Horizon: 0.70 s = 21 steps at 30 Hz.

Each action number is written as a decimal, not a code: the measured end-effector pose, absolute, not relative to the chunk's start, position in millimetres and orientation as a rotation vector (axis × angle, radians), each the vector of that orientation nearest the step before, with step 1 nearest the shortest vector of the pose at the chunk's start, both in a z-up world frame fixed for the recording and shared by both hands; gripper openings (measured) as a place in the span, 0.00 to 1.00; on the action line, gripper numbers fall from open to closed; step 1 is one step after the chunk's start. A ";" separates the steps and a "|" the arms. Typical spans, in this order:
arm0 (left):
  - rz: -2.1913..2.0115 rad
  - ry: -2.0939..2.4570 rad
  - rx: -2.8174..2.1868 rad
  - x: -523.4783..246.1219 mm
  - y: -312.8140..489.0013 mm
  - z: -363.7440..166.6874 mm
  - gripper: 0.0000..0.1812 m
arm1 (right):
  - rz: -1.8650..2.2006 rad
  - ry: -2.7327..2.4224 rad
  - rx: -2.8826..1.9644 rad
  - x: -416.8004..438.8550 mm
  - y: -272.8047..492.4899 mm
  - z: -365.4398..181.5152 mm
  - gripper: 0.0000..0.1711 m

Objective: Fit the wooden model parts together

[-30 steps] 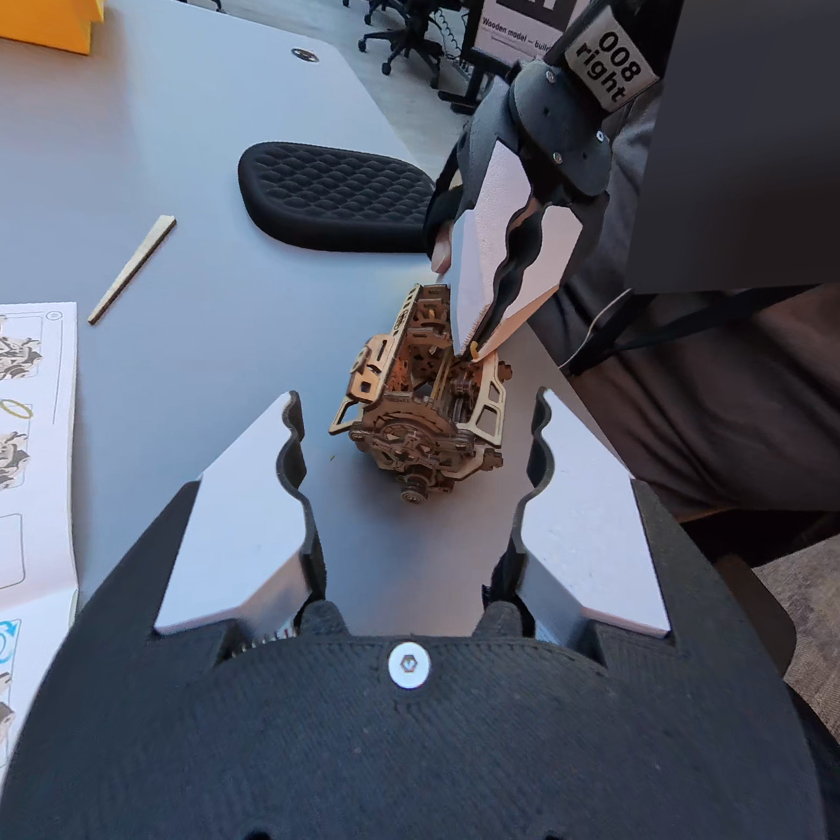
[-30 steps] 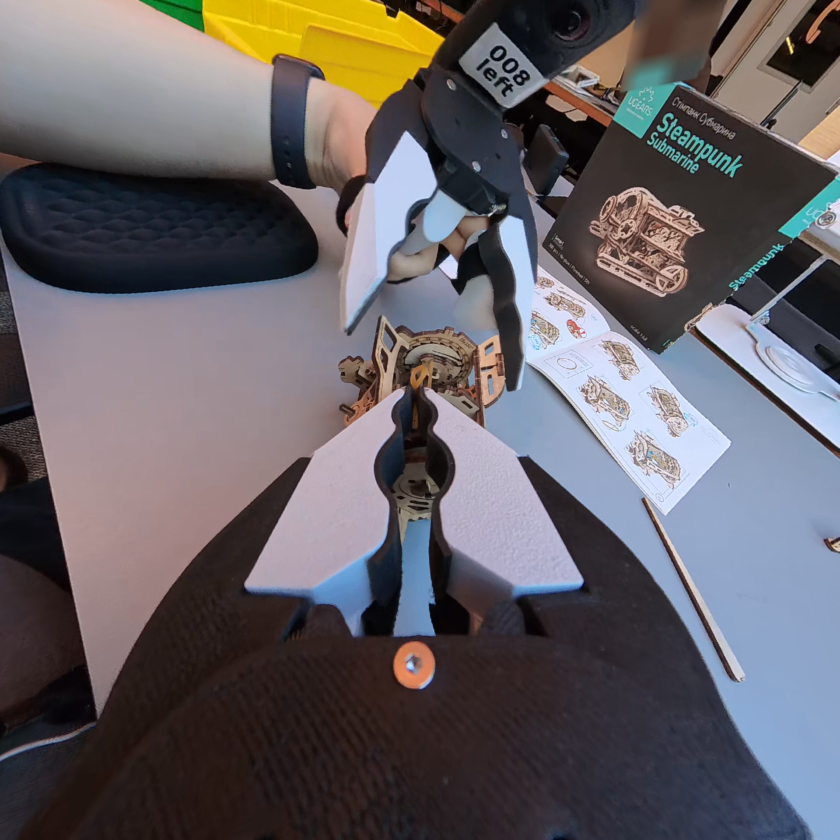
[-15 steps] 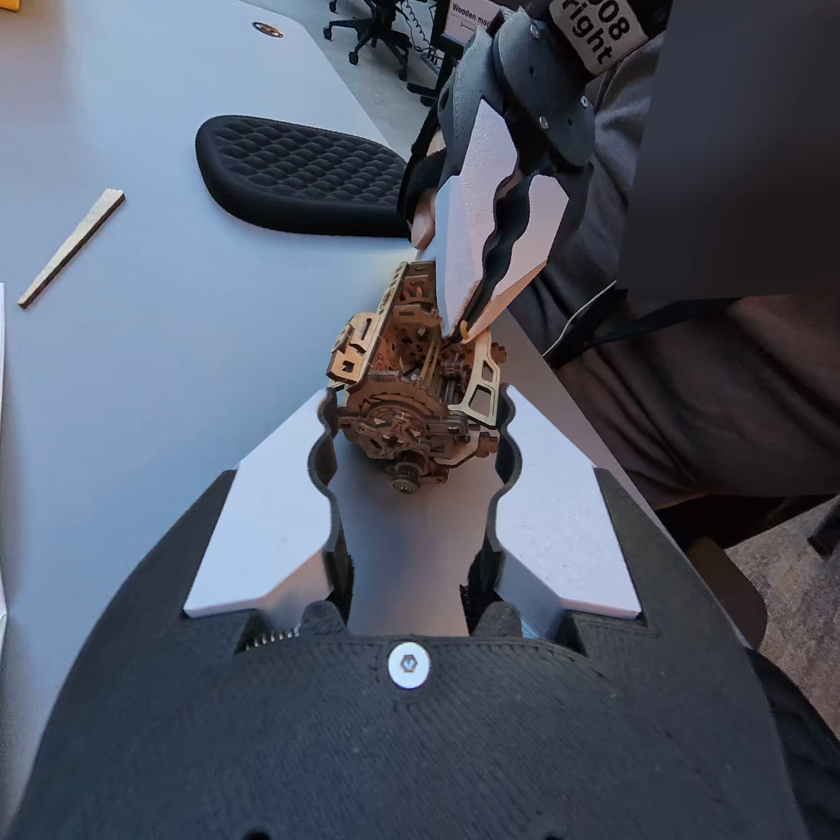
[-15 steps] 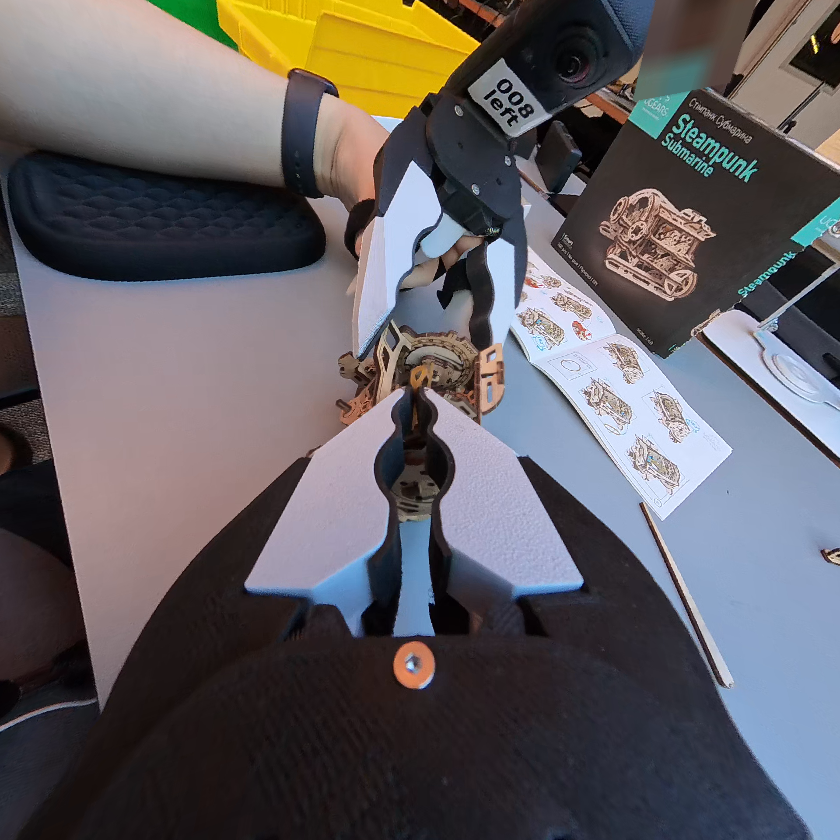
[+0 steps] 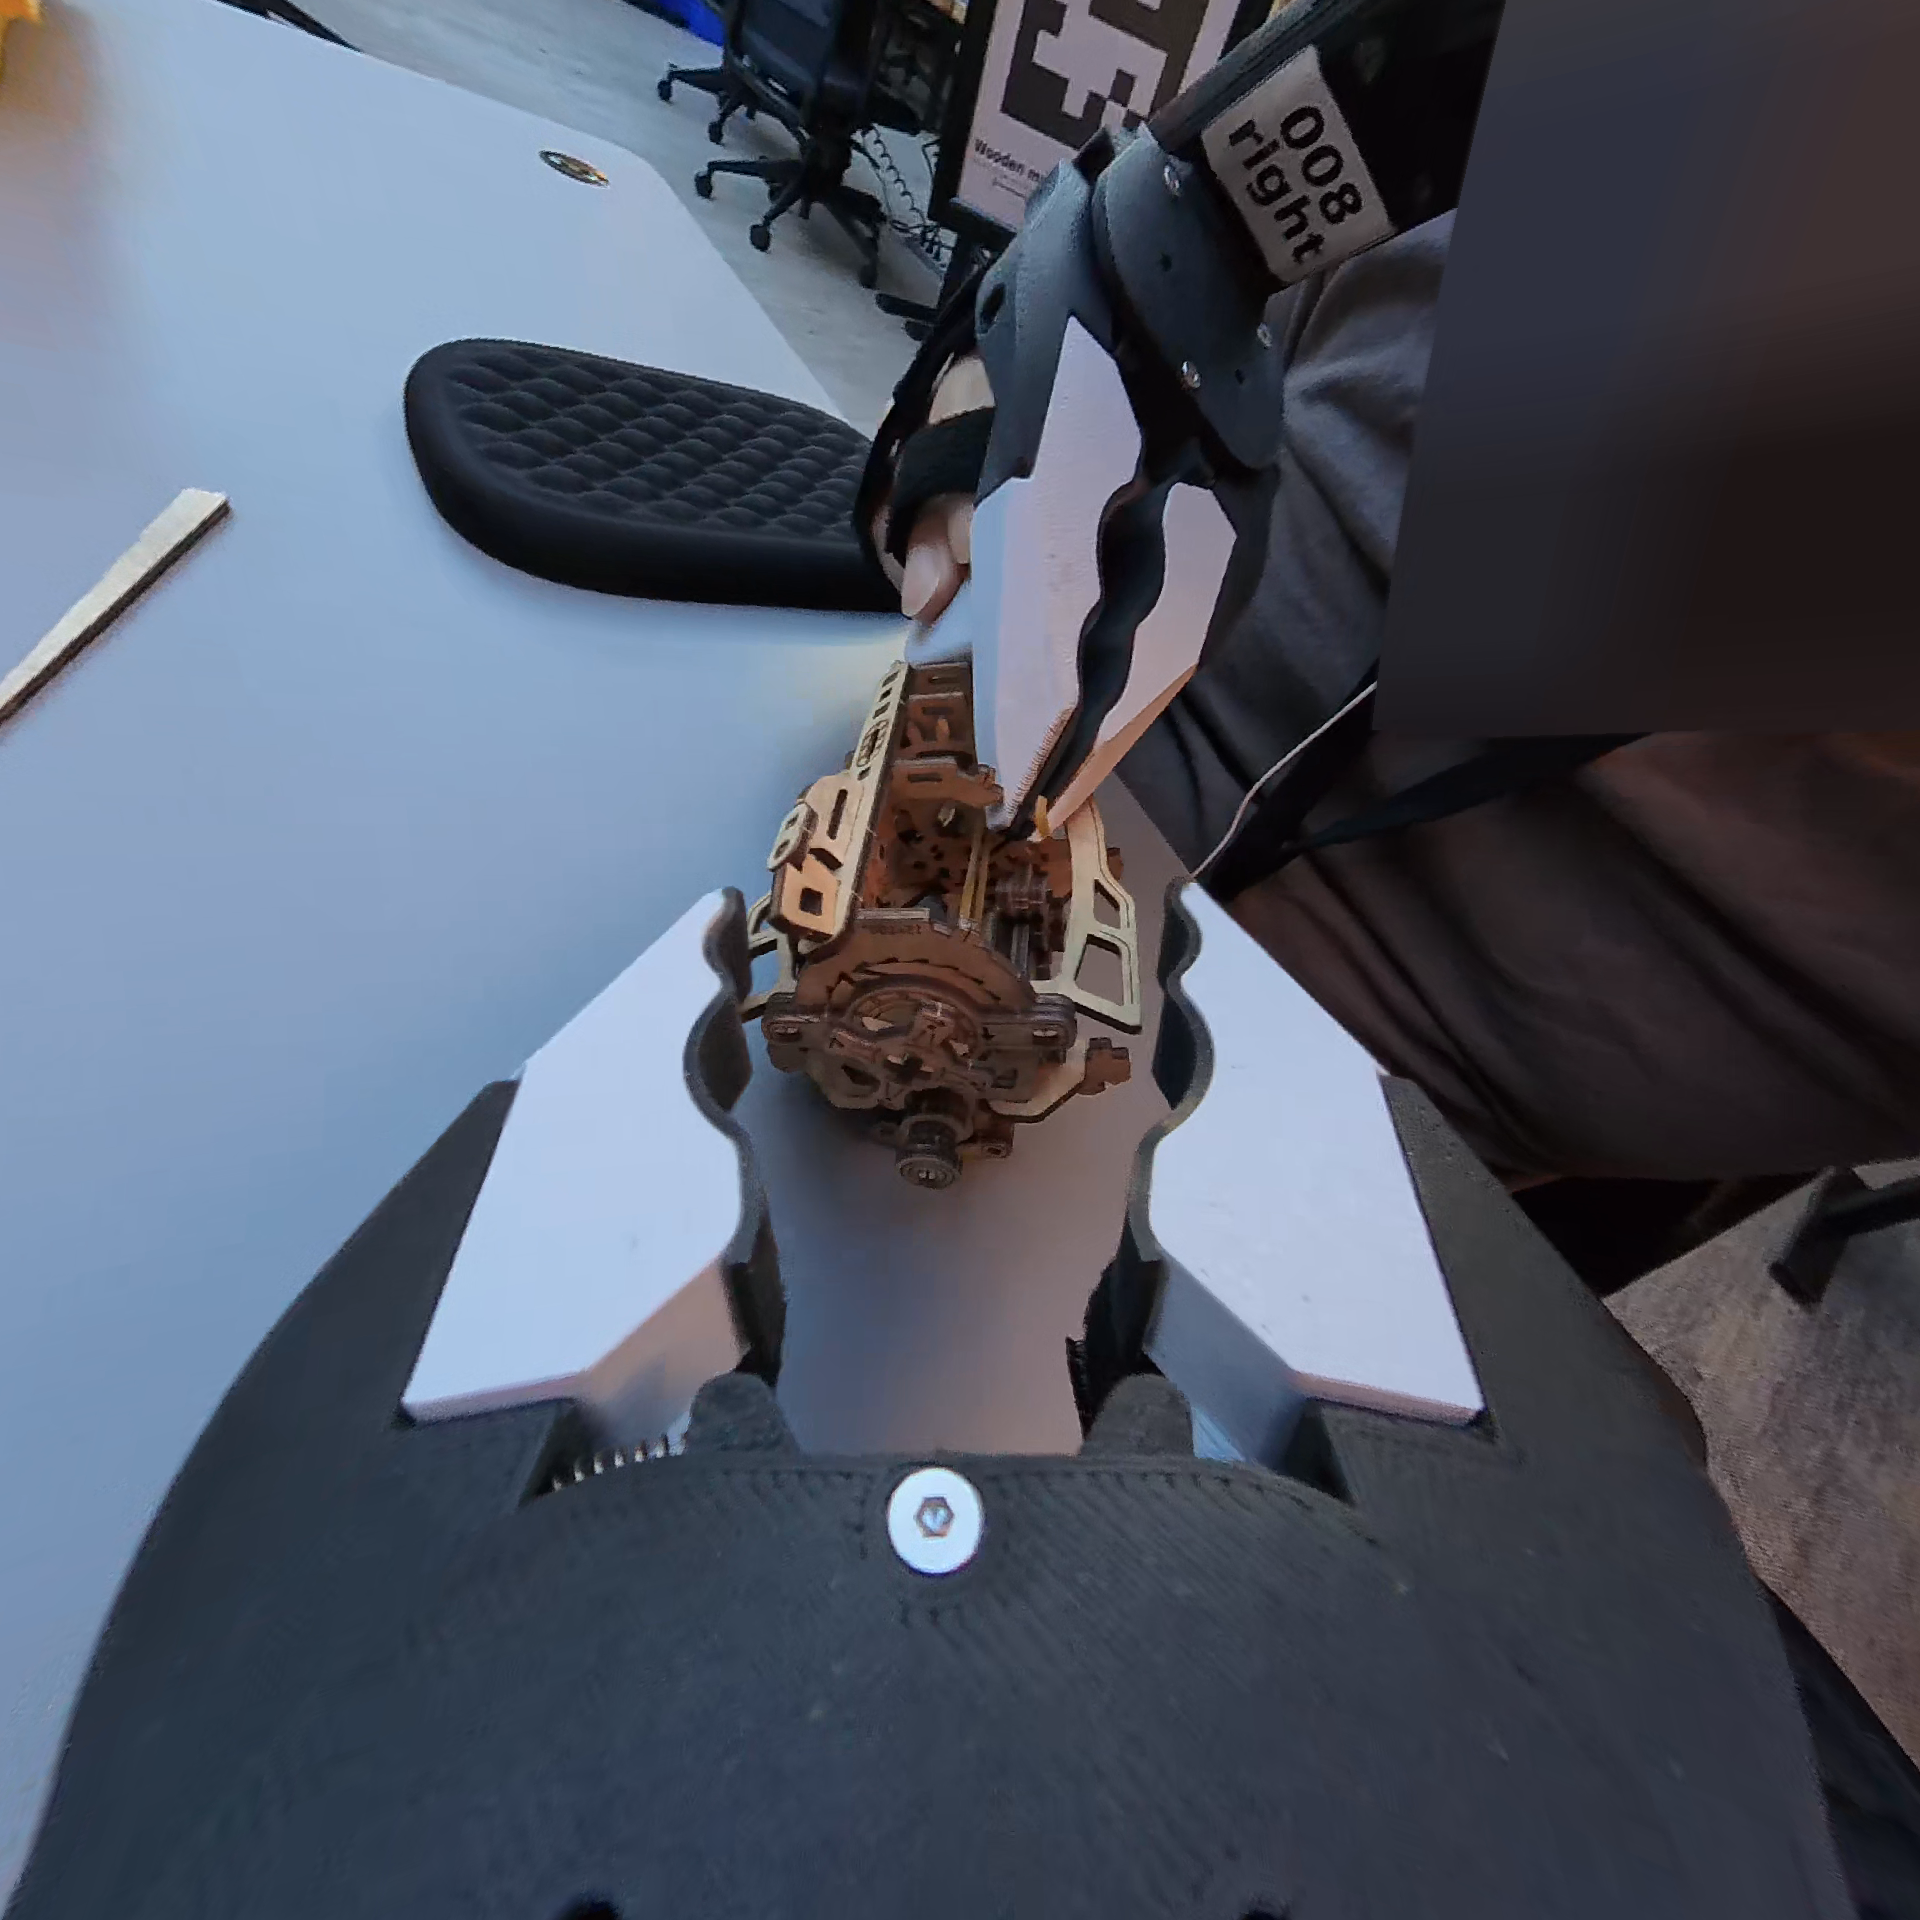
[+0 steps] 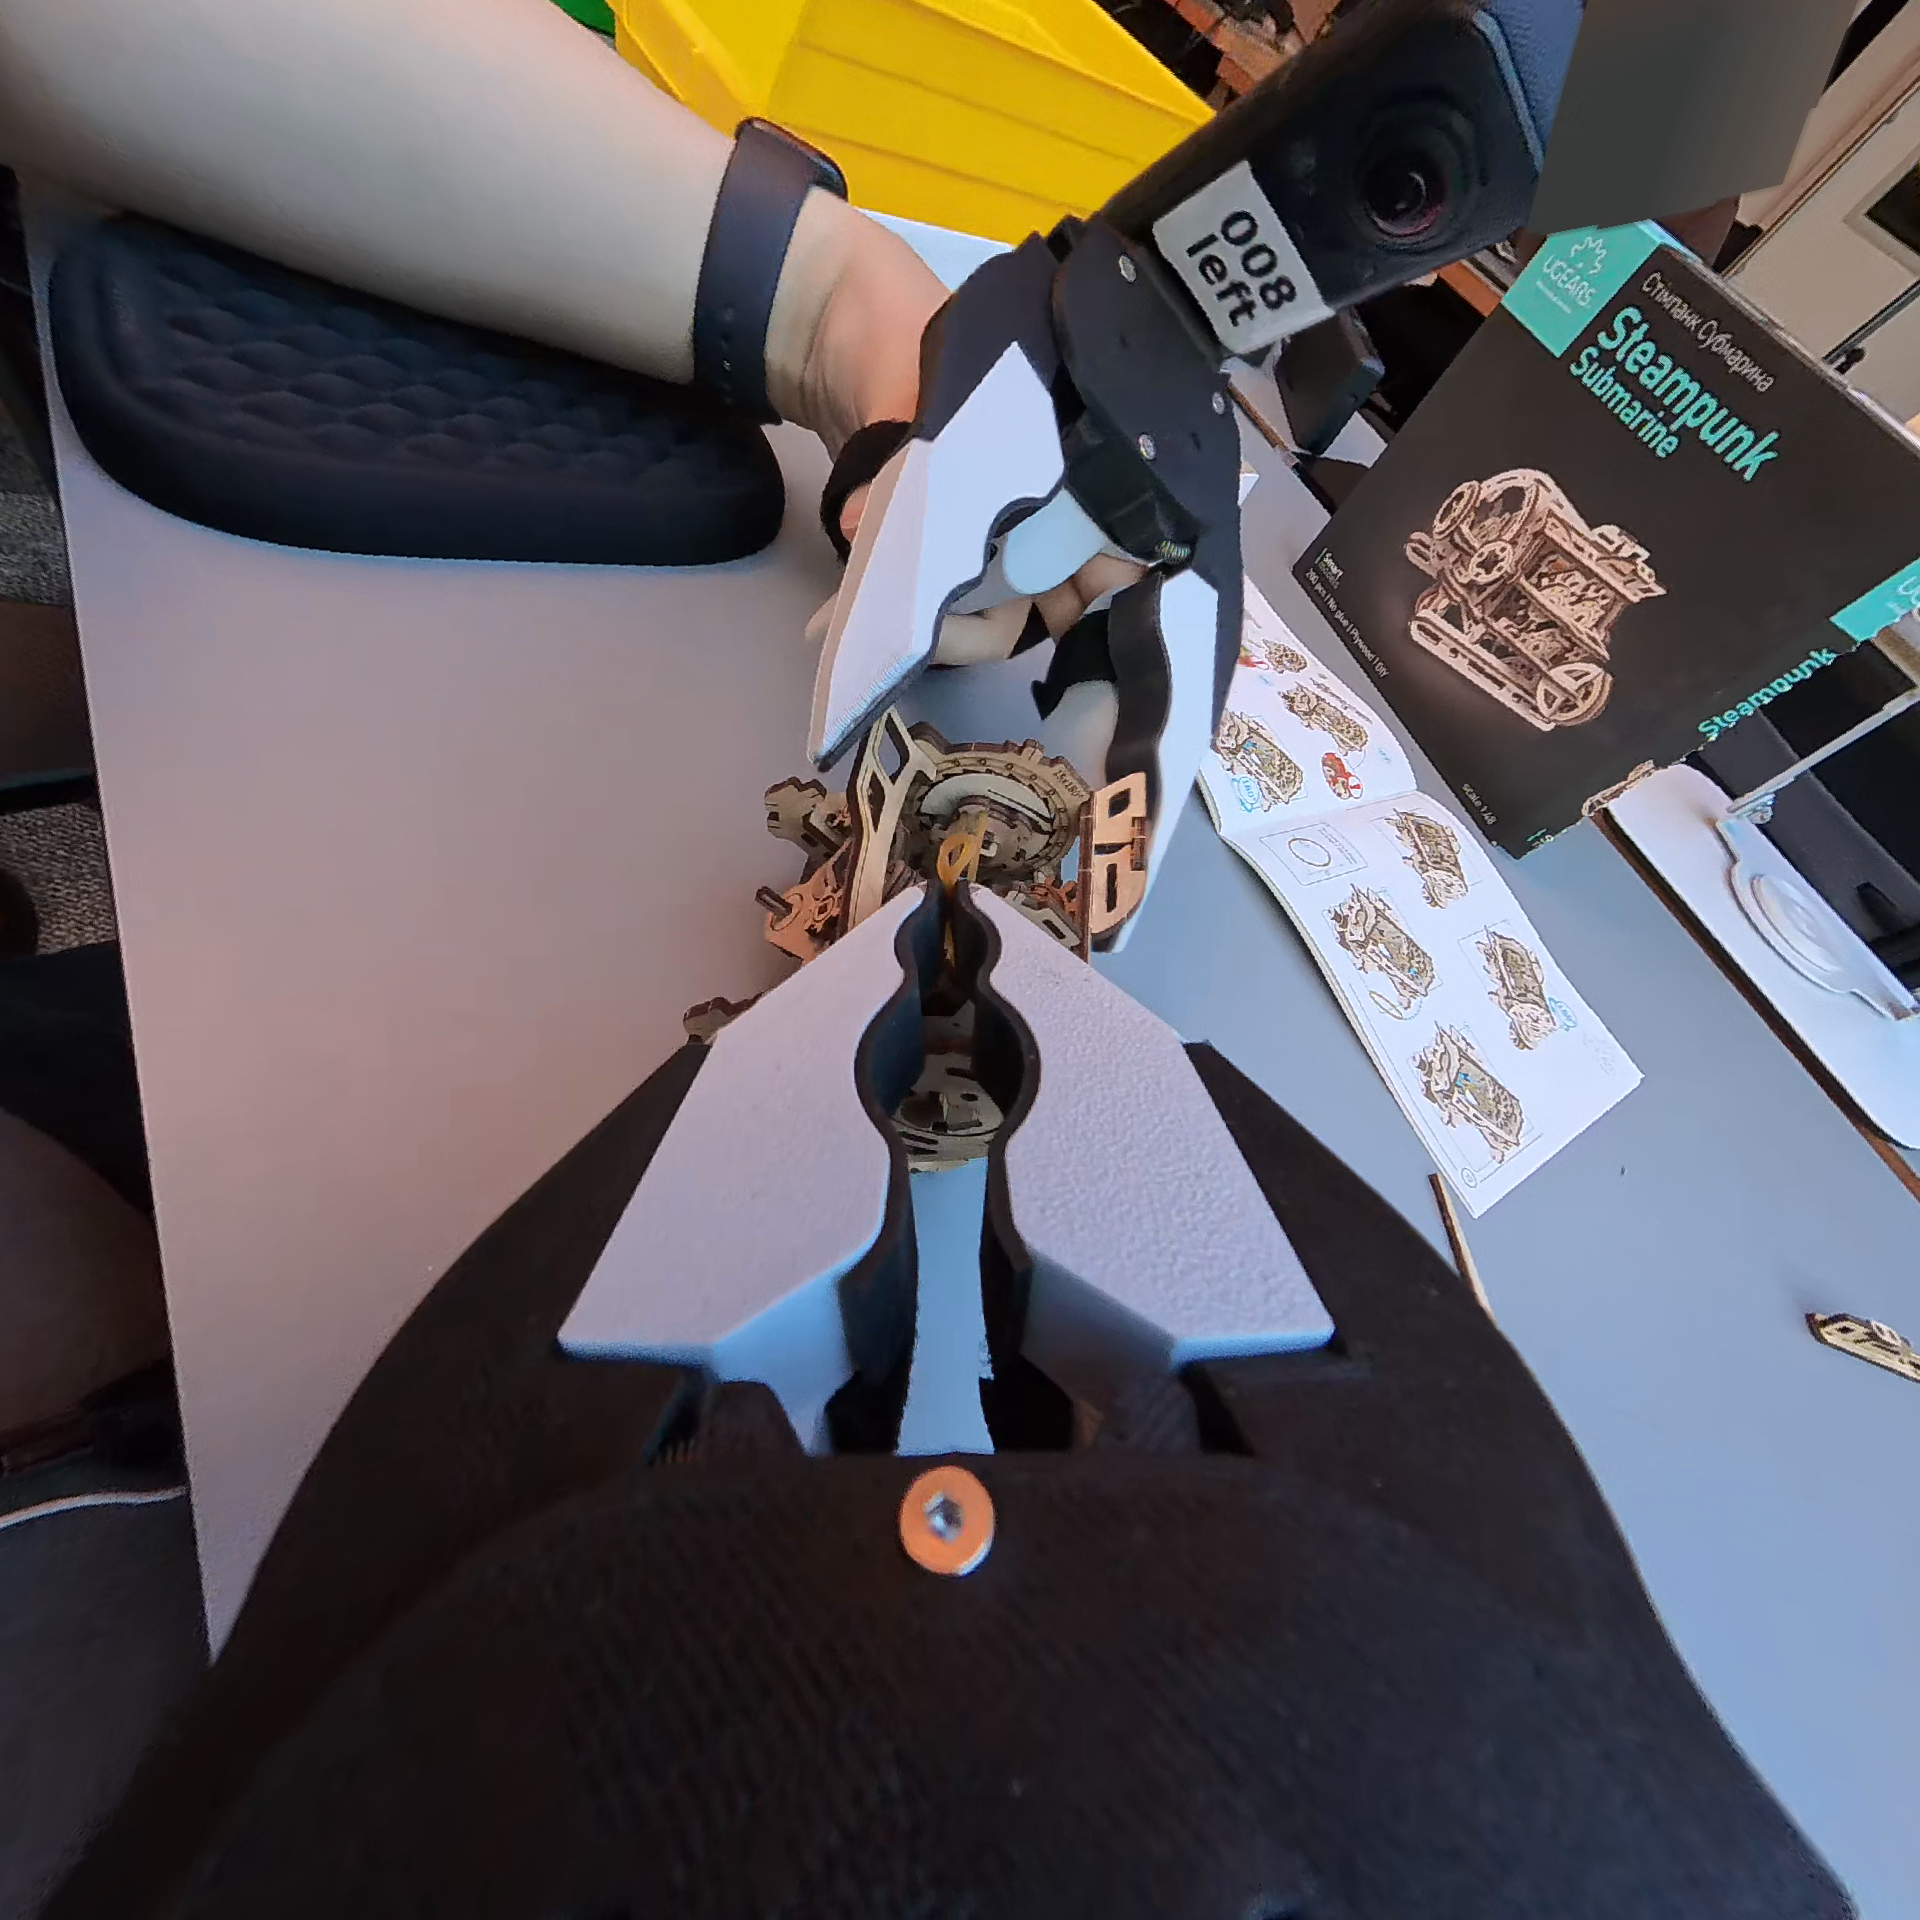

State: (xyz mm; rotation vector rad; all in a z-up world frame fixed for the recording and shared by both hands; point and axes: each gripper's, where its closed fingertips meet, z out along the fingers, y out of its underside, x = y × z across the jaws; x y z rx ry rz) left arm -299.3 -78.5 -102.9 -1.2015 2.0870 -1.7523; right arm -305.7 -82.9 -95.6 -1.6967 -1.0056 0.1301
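The wooden model point(image 5: 914, 997) stands on the grey table point(image 5: 312, 831) near its edge. My left gripper point(image 5: 951, 914) straddles the model's near end, with its jaws against the model's two sides. From the right wrist view, the left gripper point(image 6: 982, 831) comes down over the model point(image 6: 997, 821) from behind. My right gripper point(image 6: 951, 899) is shut on a thin yellow elastic loop point(image 6: 954, 860) at the top of the model. In the left wrist view, the right gripper point(image 5: 1029, 816) has its tips pressed into the model's upper far end.
A black padded wrist rest point(image 5: 623, 478) lies behind the model. A flat wooden strip point(image 5: 104, 603) lies far left. The instruction booklet point(image 6: 1403, 966), the kit box point(image 6: 1621, 540), a thin stick point(image 6: 1460, 1257) and a small loose wooden part point(image 6: 1870, 1340) lie to the right. Yellow bins point(image 6: 935, 104) stand behind.
My left gripper moved in from wide open to narrow around the model's near end and now holds that width. My right gripper stayed shut at the model's top.
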 end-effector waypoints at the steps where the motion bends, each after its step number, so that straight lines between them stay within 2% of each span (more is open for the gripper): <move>1: -1.760 2.105 -1.196 -300.9 -80.8 -103.6 0.39 | 0.132 -1.010 -1.695 -305.6 -82.9 -95.5 0.00; 4: -1.739 2.128 -1.204 -302.9 -84.4 -106.2 0.41 | 0.147 -1.017 -1.695 -306.0 -83.2 -95.7 0.00; 7: -1.694 2.118 -1.211 -302.4 -83.6 -108.4 0.38 | 0.154 -1.027 -1.691 -306.0 -83.4 -95.7 0.00; 21: -1.583 2.020 -1.274 -298.7 -89.5 -109.7 0.37 | 0.127 -1.114 -1.650 -308.7 -88.6 -93.4 0.00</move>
